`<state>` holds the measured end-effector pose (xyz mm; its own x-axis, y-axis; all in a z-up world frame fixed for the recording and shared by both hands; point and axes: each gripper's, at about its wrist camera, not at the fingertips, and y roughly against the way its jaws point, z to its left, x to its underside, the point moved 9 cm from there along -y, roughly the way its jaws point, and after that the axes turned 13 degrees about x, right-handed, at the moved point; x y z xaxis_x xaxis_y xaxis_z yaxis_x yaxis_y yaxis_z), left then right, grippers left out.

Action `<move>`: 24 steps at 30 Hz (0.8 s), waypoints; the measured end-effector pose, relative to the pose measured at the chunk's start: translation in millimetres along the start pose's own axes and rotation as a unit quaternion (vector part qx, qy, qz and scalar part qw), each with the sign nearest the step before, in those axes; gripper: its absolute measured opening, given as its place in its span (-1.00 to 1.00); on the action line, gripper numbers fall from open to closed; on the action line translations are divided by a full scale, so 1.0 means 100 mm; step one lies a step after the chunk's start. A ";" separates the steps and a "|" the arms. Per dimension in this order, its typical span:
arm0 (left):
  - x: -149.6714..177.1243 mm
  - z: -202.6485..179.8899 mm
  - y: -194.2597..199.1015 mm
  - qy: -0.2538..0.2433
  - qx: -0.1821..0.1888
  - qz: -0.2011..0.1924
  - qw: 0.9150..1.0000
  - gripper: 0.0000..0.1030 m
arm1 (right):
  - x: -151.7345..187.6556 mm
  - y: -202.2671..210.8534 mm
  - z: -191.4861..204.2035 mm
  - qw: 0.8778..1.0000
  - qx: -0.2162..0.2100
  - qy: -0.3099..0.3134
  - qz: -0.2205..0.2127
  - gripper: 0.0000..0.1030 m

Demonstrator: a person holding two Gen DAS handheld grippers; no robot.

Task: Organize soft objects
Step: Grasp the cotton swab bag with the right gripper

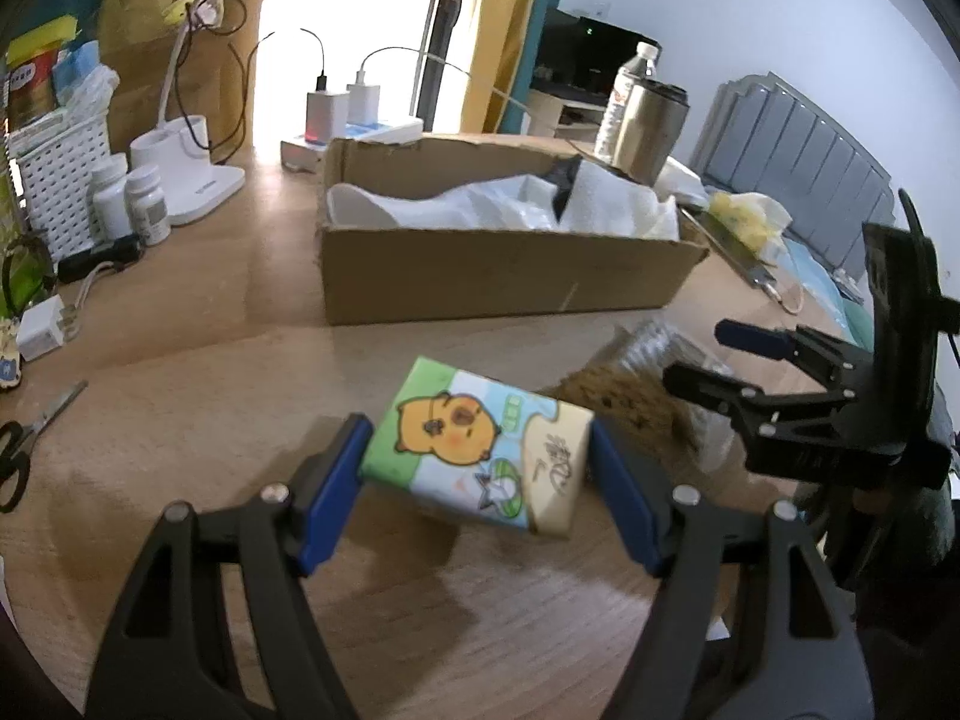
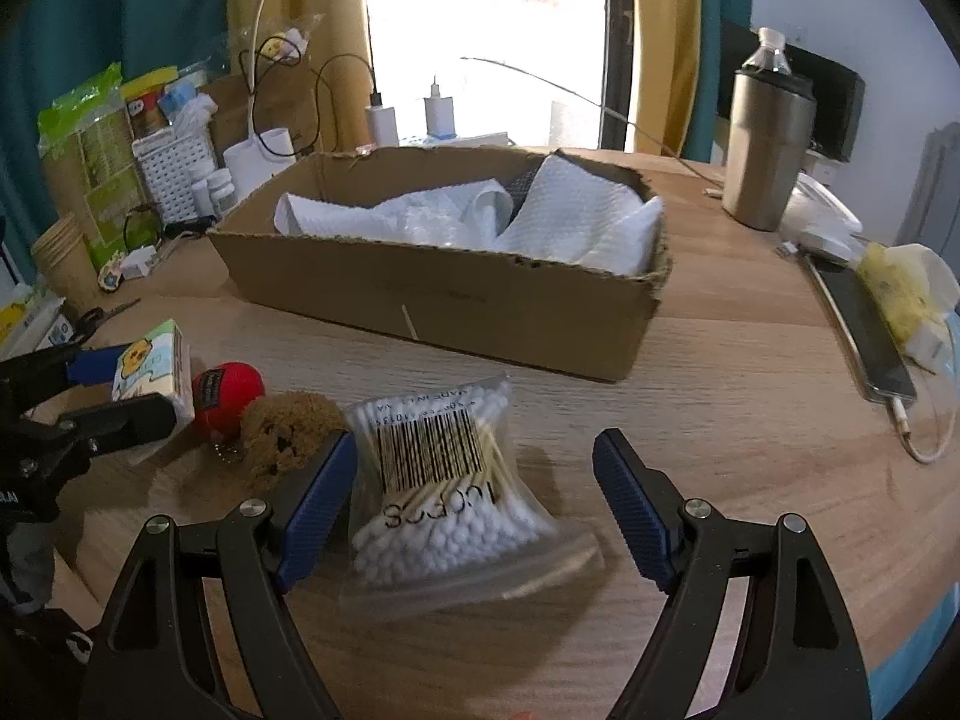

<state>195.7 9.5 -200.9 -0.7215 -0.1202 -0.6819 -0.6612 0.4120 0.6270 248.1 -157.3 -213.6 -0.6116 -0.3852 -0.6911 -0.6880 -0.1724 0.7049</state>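
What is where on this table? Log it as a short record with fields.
left gripper: shut on the tissue pack, which is tilted
right gripper: open, straddling the cotton swab bag
cardboard box: behind both, holding white padding
loose toys: red ball and brown plush, between pack and bag
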 end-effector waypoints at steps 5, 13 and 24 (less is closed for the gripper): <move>-0.01 0.03 -0.01 0.005 -0.002 0.000 1.000 0.44 | 0.02 -0.09 0.05 1.000 -0.005 0.011 0.010 0.62; -0.02 0.06 -0.03 0.008 -0.002 0.002 1.000 0.45 | 0.07 -0.19 0.09 0.999 -0.001 0.019 0.028 0.57; -0.07 0.05 0.04 -0.009 -0.021 -0.011 1.000 0.45 | 0.02 -0.11 0.11 1.000 -0.003 0.016 0.014 0.04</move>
<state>199.3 17.1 -195.1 -0.7035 -0.1122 -0.7018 -0.6849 0.3707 0.6273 250.1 -146.5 -224.2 -0.6182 -0.4190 -0.6650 -0.6681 -0.1657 0.7254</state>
